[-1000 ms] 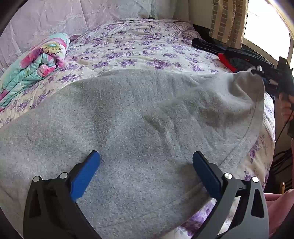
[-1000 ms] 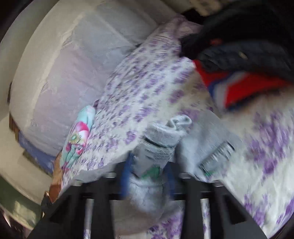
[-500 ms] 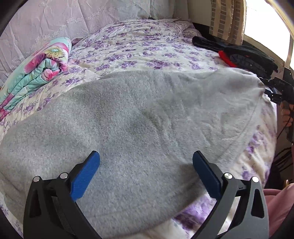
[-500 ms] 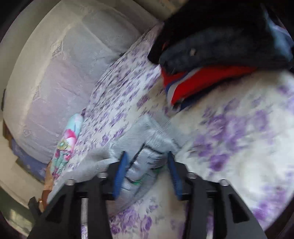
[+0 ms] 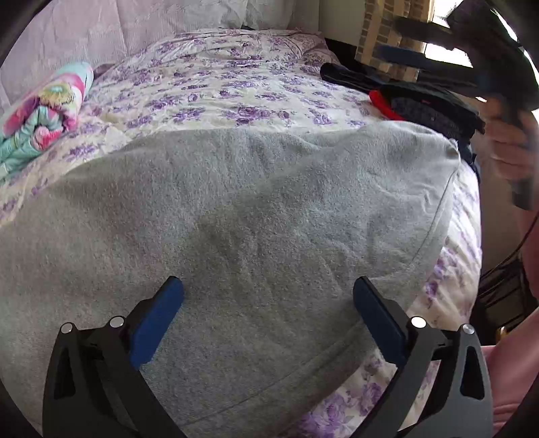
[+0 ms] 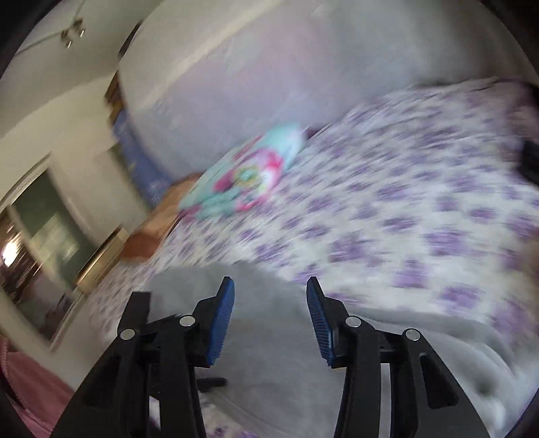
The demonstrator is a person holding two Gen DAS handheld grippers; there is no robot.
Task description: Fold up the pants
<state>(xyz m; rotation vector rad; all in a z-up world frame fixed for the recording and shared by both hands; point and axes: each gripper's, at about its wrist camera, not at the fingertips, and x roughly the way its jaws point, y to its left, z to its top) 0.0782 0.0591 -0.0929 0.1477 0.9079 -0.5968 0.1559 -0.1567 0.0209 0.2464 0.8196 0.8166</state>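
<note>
Grey fleece pants (image 5: 252, 202) lie spread flat on the flowered bedspread (image 5: 219, 84). My left gripper (image 5: 267, 283) hovers just over their near part, wide open, with only the flat cloth under it. In the left wrist view my right gripper (image 5: 387, 37) shows blurred at the upper right, lifted off the bed in a person's hand (image 5: 508, 148). In its own blurred view my right gripper (image 6: 270, 281) is above the grey pants (image 6: 262, 337). Its jaws are closing, and nothing is between them.
A rolled pink and turquoise blanket (image 5: 43, 104) lies at the bed's far left, also in the right wrist view (image 6: 246, 175). A pile of dark and red clothes (image 5: 421, 107) sits at the far right edge. The padded headboard (image 5: 101, 27) rises behind.
My right gripper let go of the bunched pants end it held, then swung up and away from the bed. That end dropped flat on the bedspread. My left gripper barely shifted.
</note>
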